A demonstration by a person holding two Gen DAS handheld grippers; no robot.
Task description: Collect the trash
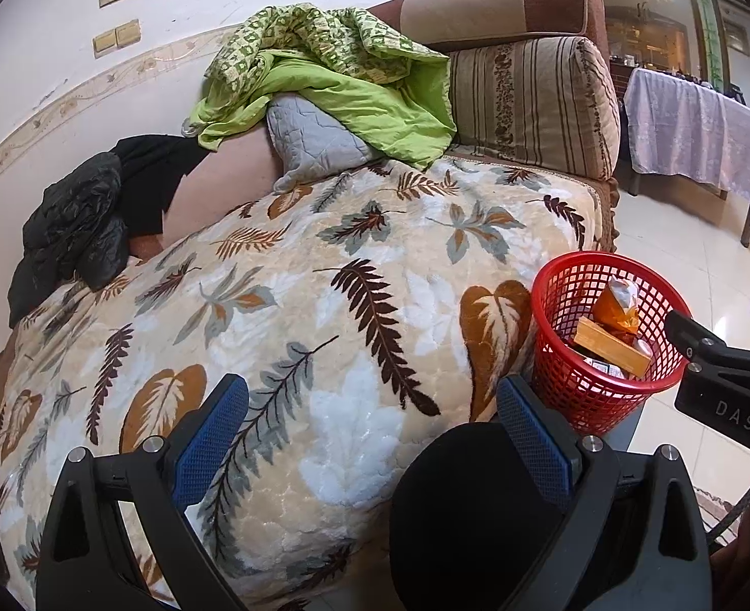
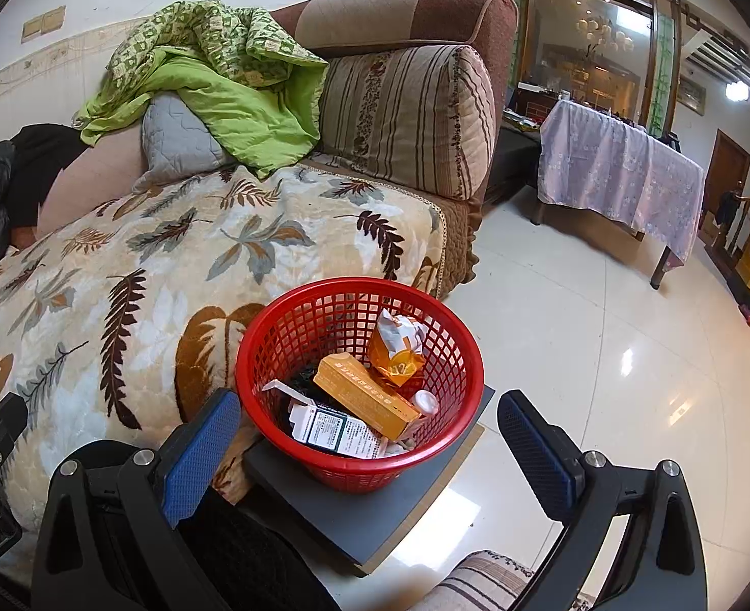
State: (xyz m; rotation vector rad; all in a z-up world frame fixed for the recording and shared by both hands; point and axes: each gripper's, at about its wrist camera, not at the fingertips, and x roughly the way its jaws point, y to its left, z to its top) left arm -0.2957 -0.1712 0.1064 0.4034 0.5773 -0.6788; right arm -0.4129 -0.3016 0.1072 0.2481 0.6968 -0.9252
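Left wrist view: at far left a black jacket (image 1: 77,224) is seen heaped on the sofa, against the wall. A leaf-patterned blanket (image 1: 293,305) is spread across the seat; behind it a green quilt (image 1: 334,81) is draped over a grey pillow (image 1: 313,140), with a striped cushion (image 1: 532,102) just beside them to the right. The left gripper (image 1: 369,438) is held above the blanket with its blue-padded fingers spread wide and nothing between them. At right a red basket (image 1: 558,356) is seen just beside the blanket edge, and part of the other gripper is noted at the frame's right edge. Right wrist view: the same blanket is recorded at left, and the basket (image 2: 273,336) stands on a grey board (image 2: 364,514) on the floor, touching the blanket edge. Inside it are recorded a white printed box (image 2: 339,430), an orange box (image 2: 364,394), an orange-and-white packet (image 2: 397,346) and a small white cap (image 2: 424,401). The right gripper (image 2: 369,448) is held released, fingers apart either side of the basket, gripping nothing. At far right a cloth-covered table (image 2: 624,173) stands well apart on the tiled floor (image 2: 604,356).
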